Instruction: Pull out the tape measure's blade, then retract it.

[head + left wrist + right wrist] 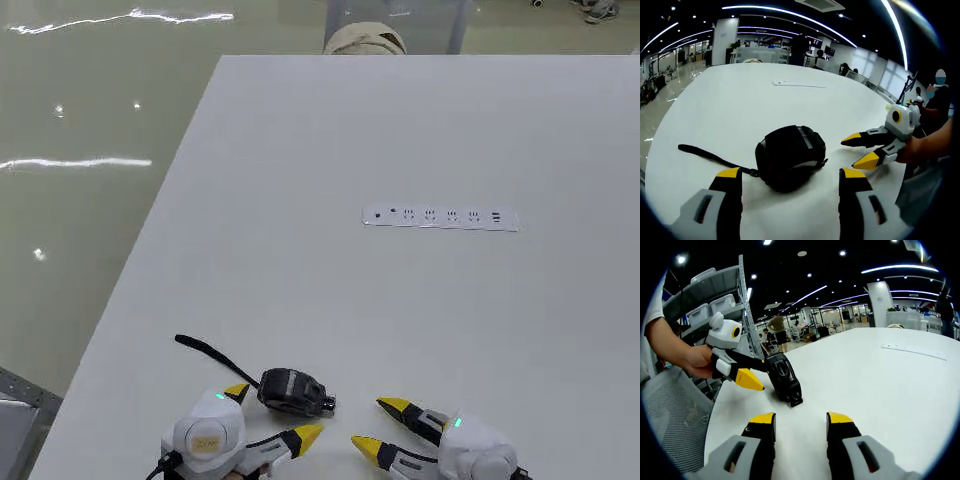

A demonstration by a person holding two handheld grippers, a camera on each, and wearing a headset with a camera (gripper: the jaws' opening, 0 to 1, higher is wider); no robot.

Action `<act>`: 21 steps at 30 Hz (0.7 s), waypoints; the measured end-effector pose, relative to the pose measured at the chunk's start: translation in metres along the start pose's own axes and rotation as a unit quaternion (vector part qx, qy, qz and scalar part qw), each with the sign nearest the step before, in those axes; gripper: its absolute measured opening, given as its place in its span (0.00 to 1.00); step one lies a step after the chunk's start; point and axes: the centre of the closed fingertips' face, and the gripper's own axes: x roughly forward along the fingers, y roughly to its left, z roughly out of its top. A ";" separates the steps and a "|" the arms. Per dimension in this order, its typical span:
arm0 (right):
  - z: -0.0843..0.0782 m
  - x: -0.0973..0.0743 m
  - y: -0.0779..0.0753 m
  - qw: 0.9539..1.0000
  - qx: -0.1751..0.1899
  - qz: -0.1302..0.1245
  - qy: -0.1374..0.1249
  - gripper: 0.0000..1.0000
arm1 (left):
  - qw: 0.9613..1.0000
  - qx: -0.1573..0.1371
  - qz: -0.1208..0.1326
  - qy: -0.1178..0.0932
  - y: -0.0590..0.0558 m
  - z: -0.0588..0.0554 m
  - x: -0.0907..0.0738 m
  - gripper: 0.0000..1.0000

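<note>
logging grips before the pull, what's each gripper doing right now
Left gripper: open, jaws either side of the tape measure, not clamped.
Right gripper: open, holding nothing.

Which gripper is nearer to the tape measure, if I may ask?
Left. The left gripper has the tape measure just ahead of its open jaws; the right gripper sits apart, to its right.

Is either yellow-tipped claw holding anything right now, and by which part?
Nothing is held. The left gripper is open right by the tape measure, not closed on it; the right gripper is open and empty.
</note>
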 end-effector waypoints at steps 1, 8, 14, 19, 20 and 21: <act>0.001 -0.002 0.000 1.000 0.003 -0.001 -0.002 0.41 | 1.000 0.004 -0.001 0.000 0.000 0.000 -0.001 0.78; 0.003 -0.018 -0.004 1.000 0.008 -0.028 -0.002 0.42 | 0.999 0.033 -0.010 0.003 0.000 -0.001 -0.008 0.78; 0.010 -0.033 -0.007 0.998 0.035 -0.045 -0.019 0.44 | 0.999 0.041 -0.023 0.000 -0.004 -0.002 -0.016 0.78; 0.007 -0.038 -0.004 0.998 0.035 -0.049 -0.013 0.45 | 0.998 0.043 -0.033 -0.003 -0.010 -0.005 -0.020 0.78; 0.006 -0.038 -0.004 0.998 0.036 -0.050 -0.013 0.45 | 0.999 0.042 -0.034 -0.003 -0.009 -0.006 -0.021 0.78; 0.006 -0.038 -0.004 0.998 0.036 -0.051 -0.013 0.46 | 0.999 0.041 -0.034 -0.002 -0.009 -0.006 -0.021 0.78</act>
